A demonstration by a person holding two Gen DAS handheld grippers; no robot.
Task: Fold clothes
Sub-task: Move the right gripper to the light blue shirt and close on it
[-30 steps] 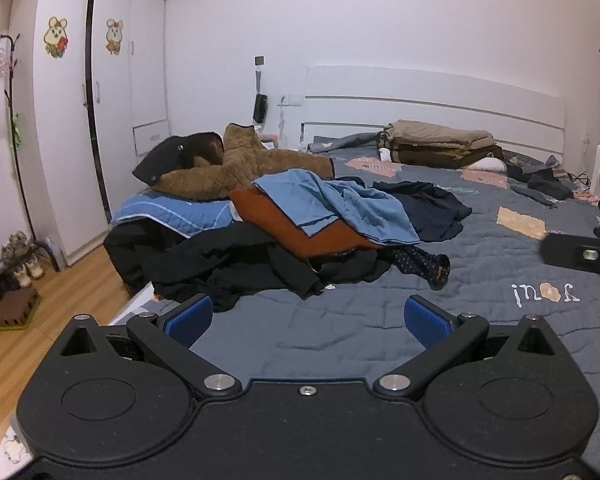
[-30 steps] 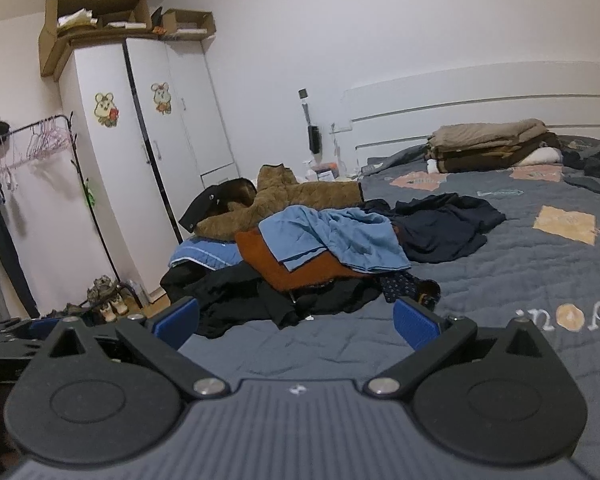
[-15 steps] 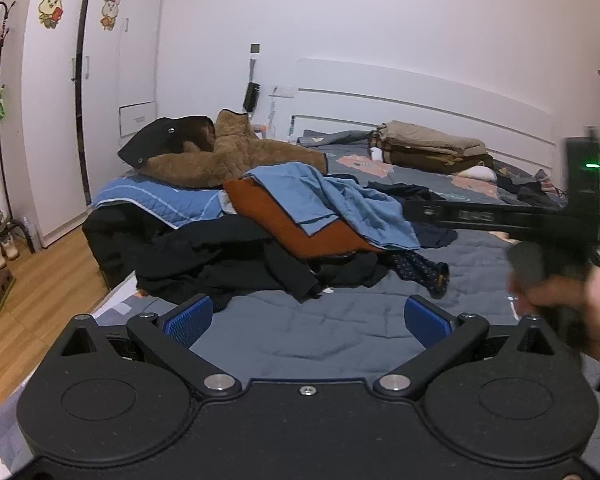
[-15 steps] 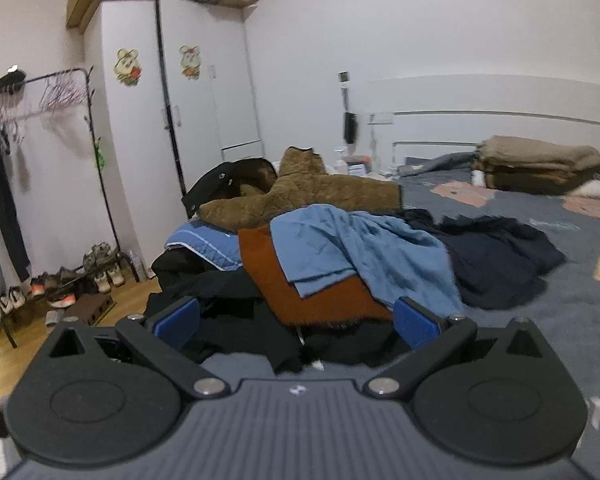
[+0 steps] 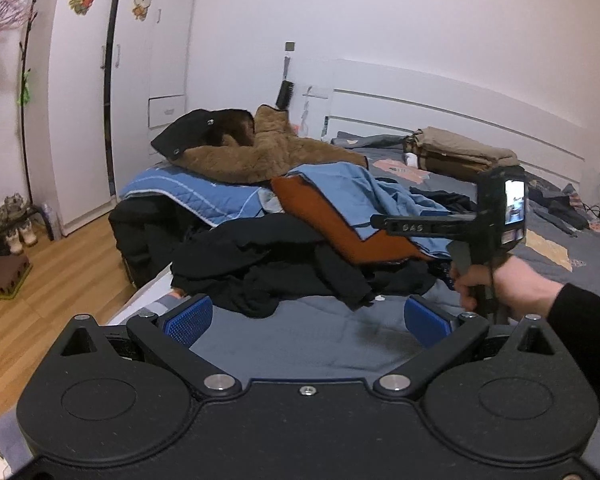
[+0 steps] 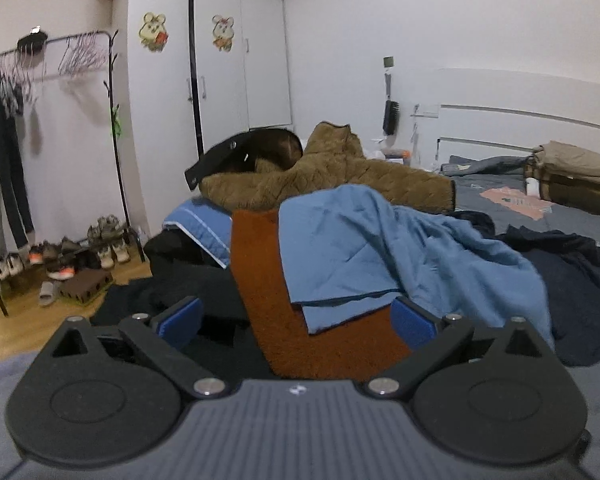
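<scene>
Bedroom: grey quilted bed (image 5: 308, 344) fills the lower half of both views, white wardrobe (image 6: 220, 80) upper left, wood floor lower left.

Left gripper (image 5: 306, 316): jaws spread wide, nothing between the blue pads, only bare quilt under them, just short of the pile's near edge. Right gripper (image 6: 296, 318): jaws also spread wide, empty, with the rust-orange garment (image 6: 284, 308) and the hem of the light blue garment (image 6: 380, 248) framed between the pads. Whether a pad touches cloth, I can't tell. In the left view the right gripper sits right of centre, held by a hand (image 5: 496, 284) in a black sleeve, its fingers pointing left over the pile.

Outward: loose heap, centre frame. Black clothes (image 5: 268, 264) at the bottom front, orange on them, light blue draped on top, dark navy garment (image 6: 572, 272) to the right, brown fleece coat (image 6: 324, 184) behind, blue quilted piece (image 5: 196, 196) at left. All crumpled, no flat folds visible there.

Upper right, by the headboard: tan and brown stack (image 5: 460, 156) lies folded and squared. Can't say whether this job put it there.

Status, my read: the bulk of the clothes lie unfolded, one neat stack exists, and neither gripper holds a garment. The right gripper looks lined up on the orange/blue layers.
</scene>
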